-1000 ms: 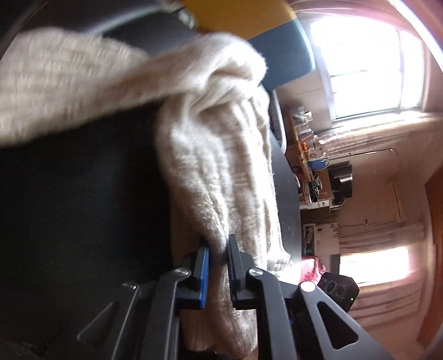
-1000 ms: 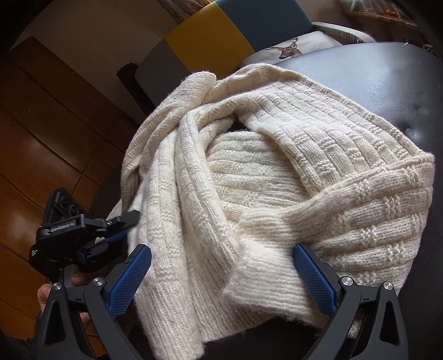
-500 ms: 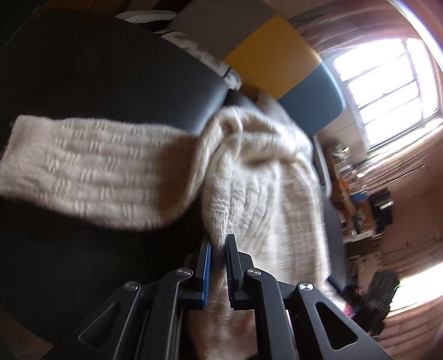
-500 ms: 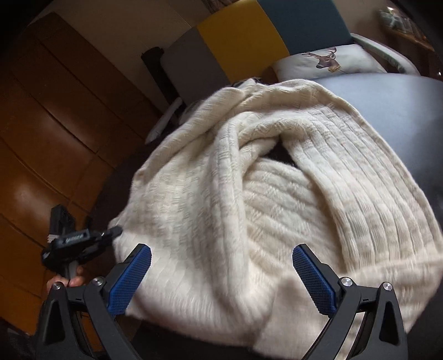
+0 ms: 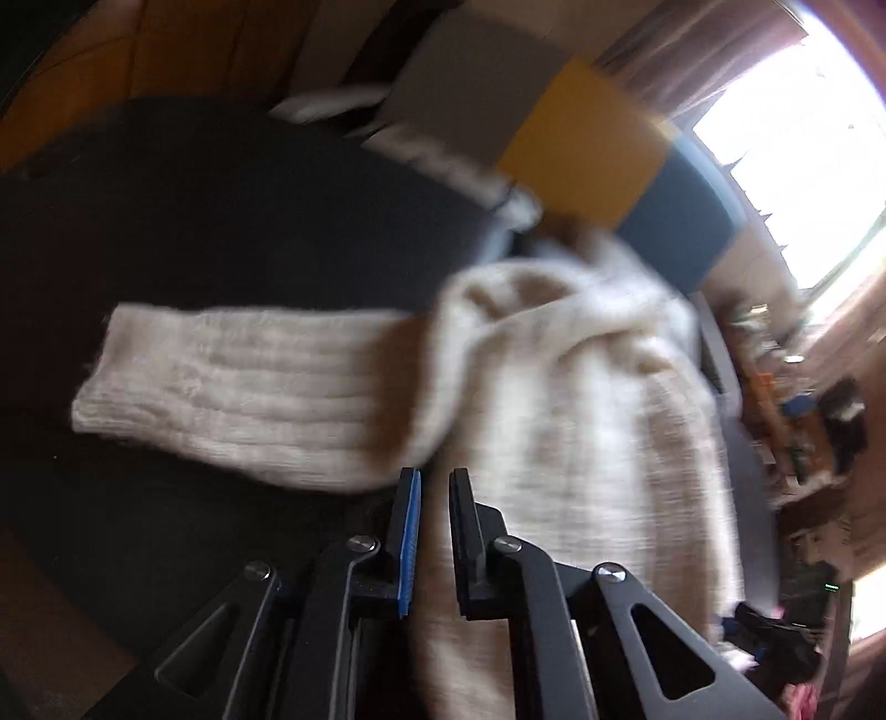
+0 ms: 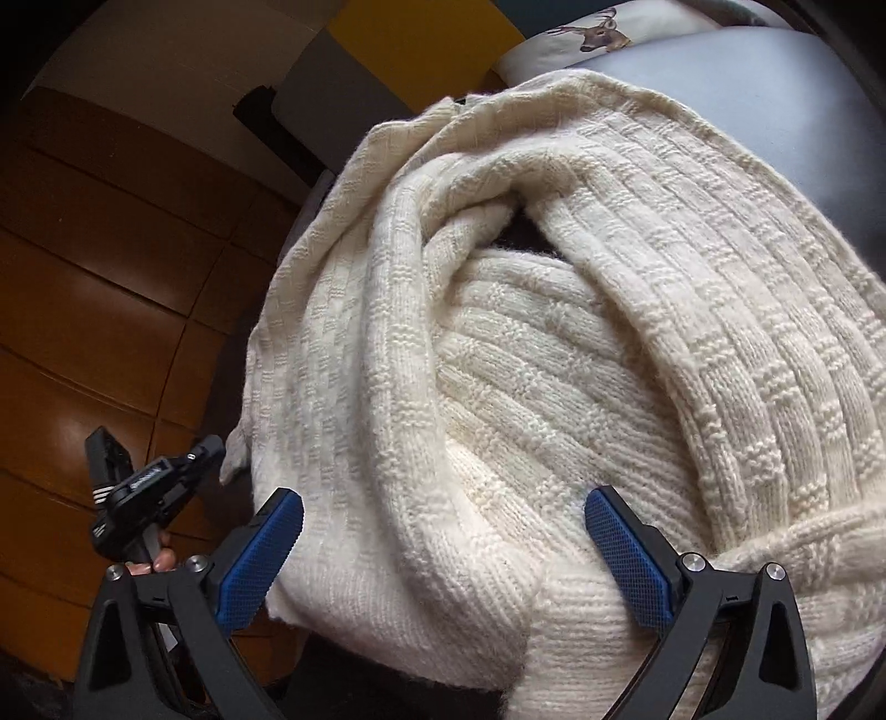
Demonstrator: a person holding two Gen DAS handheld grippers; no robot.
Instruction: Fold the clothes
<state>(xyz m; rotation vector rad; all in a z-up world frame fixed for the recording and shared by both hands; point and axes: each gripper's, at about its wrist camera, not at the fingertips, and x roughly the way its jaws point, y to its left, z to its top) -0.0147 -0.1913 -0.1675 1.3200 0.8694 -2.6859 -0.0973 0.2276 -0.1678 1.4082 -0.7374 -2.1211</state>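
A cream cable-knit sweater (image 6: pixel 554 360) lies bunched on a black leather seat (image 6: pixel 775 111). My right gripper (image 6: pixel 443 554) hangs wide open just over the pile, one blue pad (image 6: pixel 260 554) at its left edge and the other on the knit. In the left wrist view one sleeve (image 5: pixel 249 387) stretches out to the left over the black seat (image 5: pixel 221 221), while the body (image 5: pixel 581 415) humps up to the right. My left gripper (image 5: pixel 434 498) is shut on a fold of the sweater. The right wrist view shows the left gripper (image 6: pixel 149 487), held by a hand, at the sweater's left corner.
A cushion of yellow, grey and blue panels (image 5: pixel 581 144) stands behind the seat, with a deer-print pillow (image 6: pixel 587 39) beside it. Brown wooden floor (image 6: pixel 111 277) lies to the left. A bright window (image 5: pixel 803 138) and cluttered shelves (image 5: pixel 792 399) are far right.
The left gripper has swung round with its fold, so the sleeve now lies out flat to the left. The right gripper has moved closer in over the pile, still open.
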